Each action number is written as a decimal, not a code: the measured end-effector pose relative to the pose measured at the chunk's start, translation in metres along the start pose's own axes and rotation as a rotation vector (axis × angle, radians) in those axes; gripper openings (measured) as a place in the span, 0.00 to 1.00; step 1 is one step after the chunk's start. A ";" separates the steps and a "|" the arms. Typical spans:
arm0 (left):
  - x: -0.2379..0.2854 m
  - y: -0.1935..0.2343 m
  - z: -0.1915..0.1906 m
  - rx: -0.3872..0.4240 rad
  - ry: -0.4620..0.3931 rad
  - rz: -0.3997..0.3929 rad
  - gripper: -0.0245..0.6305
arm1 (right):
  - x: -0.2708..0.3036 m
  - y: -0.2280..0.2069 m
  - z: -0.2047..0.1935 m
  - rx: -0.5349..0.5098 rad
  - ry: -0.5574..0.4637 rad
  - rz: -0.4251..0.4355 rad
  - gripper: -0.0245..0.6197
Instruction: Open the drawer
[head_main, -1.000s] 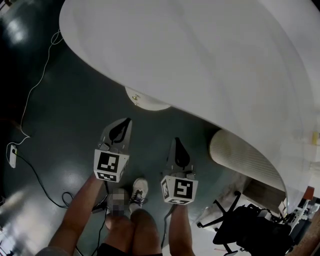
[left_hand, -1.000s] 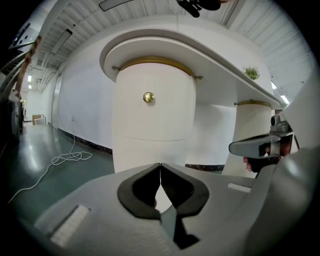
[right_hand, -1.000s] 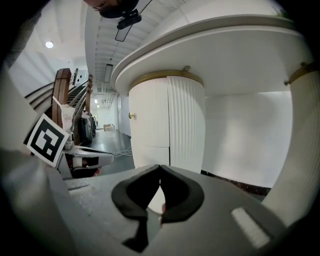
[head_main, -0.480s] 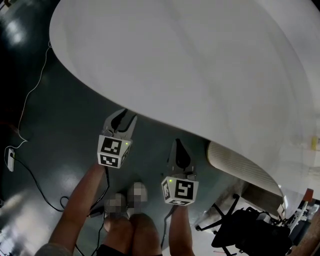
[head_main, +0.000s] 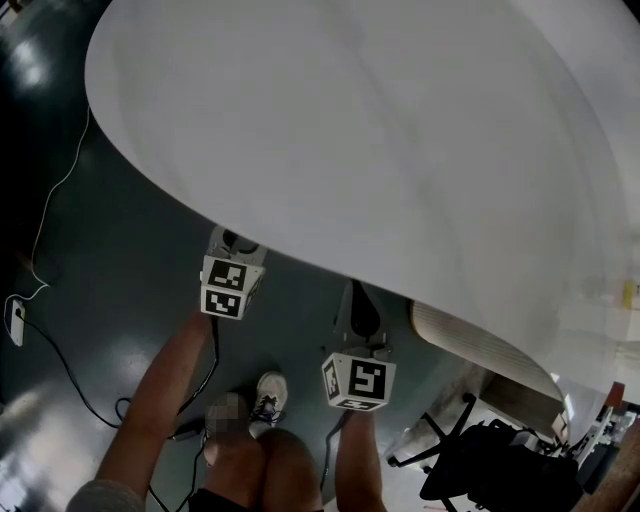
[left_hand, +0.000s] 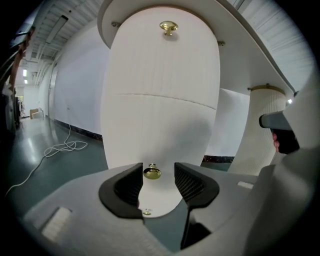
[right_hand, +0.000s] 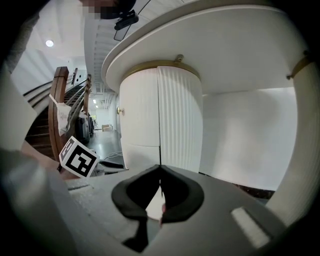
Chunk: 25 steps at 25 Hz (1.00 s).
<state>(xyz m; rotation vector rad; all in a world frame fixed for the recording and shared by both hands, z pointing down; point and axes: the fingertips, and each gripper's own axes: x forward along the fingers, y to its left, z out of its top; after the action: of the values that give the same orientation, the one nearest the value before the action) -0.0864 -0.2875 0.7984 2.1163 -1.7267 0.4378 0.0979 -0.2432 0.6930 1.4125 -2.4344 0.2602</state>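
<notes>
A white ribbed cabinet (left_hand: 160, 120) stands under the white tabletop (head_main: 380, 130). It has an upper drawer front with a brass knob (left_hand: 169, 27) and a lower drawer front (left_hand: 150, 135) with a second brass knob (left_hand: 152, 172). My left gripper (left_hand: 156, 174) is open, its jaws have just been opening, and the lower knob shows between the dark pads (left_hand: 129, 186) without touching them. In the head view the left gripper (head_main: 238, 245) reaches under the table's edge, its tips hidden. My right gripper (head_main: 360, 308) hangs back beside it, and in its own view the right gripper (right_hand: 160, 172) is shut on nothing.
The floor (head_main: 120, 230) is dark green with a white cable (head_main: 50, 210) running to the left. A second ribbed pedestal (head_main: 470, 335) stands at the right, with a black chair (head_main: 500, 470) beyond it. A person's legs and a shoe (head_main: 268, 395) are below the grippers.
My left gripper has moved forward until its tips are under the table's edge, and its jaws went from shut to open. The right gripper has hardly shifted.
</notes>
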 end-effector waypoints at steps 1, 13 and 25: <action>0.002 0.002 -0.002 -0.010 0.009 0.002 0.33 | 0.000 -0.001 -0.001 -0.001 0.000 -0.001 0.04; 0.009 0.010 0.005 -0.014 -0.002 0.003 0.24 | -0.003 -0.008 -0.005 0.014 0.003 -0.018 0.04; 0.012 0.010 0.001 0.009 0.002 0.004 0.20 | -0.007 -0.008 -0.006 0.015 0.004 -0.026 0.04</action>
<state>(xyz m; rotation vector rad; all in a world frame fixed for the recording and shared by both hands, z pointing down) -0.0937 -0.3005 0.8042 2.1180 -1.7315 0.4488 0.1095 -0.2396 0.6956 1.4481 -2.4141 0.2755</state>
